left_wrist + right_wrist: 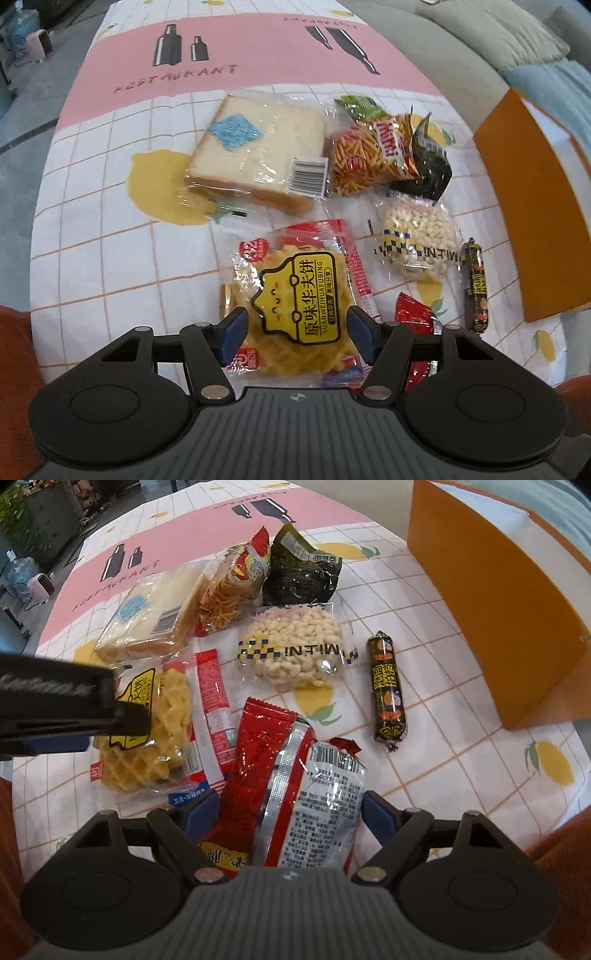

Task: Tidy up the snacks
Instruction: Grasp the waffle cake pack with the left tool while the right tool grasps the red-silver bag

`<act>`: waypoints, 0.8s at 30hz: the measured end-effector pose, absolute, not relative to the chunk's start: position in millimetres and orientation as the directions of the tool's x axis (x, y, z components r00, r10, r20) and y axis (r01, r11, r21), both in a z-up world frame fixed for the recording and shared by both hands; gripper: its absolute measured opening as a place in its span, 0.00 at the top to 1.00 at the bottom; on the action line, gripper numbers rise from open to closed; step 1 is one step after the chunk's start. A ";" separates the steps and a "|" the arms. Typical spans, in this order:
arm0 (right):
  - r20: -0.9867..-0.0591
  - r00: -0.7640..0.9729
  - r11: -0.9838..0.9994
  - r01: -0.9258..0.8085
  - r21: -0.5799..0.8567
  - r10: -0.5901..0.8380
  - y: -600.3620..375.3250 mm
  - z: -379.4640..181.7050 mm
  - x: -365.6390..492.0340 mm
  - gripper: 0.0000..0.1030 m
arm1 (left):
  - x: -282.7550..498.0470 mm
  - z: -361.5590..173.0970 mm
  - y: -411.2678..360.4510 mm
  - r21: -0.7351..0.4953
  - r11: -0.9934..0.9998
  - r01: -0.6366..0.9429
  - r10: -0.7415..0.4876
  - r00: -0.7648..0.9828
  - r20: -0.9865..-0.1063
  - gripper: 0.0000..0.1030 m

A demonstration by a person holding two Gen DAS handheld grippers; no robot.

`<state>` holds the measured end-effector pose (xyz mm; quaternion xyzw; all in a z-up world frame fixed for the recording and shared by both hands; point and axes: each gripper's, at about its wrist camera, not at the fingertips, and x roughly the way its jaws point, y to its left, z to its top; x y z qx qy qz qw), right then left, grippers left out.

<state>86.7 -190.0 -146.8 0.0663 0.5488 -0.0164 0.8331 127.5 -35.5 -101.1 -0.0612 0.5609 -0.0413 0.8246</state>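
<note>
Pick-up stage: left gripper (295, 334) open astride waffle pack (295, 306), right gripper (290, 812) open astride red packet (295, 794); next, squeezing shut, then lifting toward orange box (498, 609).

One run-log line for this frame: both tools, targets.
left tool: open, astride yellow waffle packet | right tool: open, astride red foil snack bag | orange box: right, on table

The waffle packet's (295, 306) near end slips out of sight behind the left gripper's body; the red packet (295, 797) runs under the right gripper's housing, its near end hidden; in the right wrist view the left gripper (122, 709) looms blurred, covering part of the waffle label; the orange box (498, 602) is cut off by the picture's edge; the print on the sausage (387, 690) is too small to read.
</note>
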 end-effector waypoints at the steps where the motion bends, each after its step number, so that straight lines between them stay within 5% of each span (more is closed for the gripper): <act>1: -0.919 0.391 0.988 0.111 0.108 0.056 -193.3 -148.9 87.6 0.19 | 127.4 -102.0 -39.3 -0.124 0.992 0.005 -0.116 0.379 -0.918 0.22; 12: -0.912 0.410 0.994 0.077 0.071 0.034 -191.7 -151.0 88.1 0.17 | 133.8 -119.1 -55.6 -0.007 0.996 0.084 -0.040 0.397 -0.917 0.00; 24: -0.908 0.418 0.999 0.035 0.034 0.017 -187.2 -151.8 84.7 0.19 | 135.2 -125.7 -41.1 -0.061 0.992 0.114 -0.099 0.372 -0.923 0.07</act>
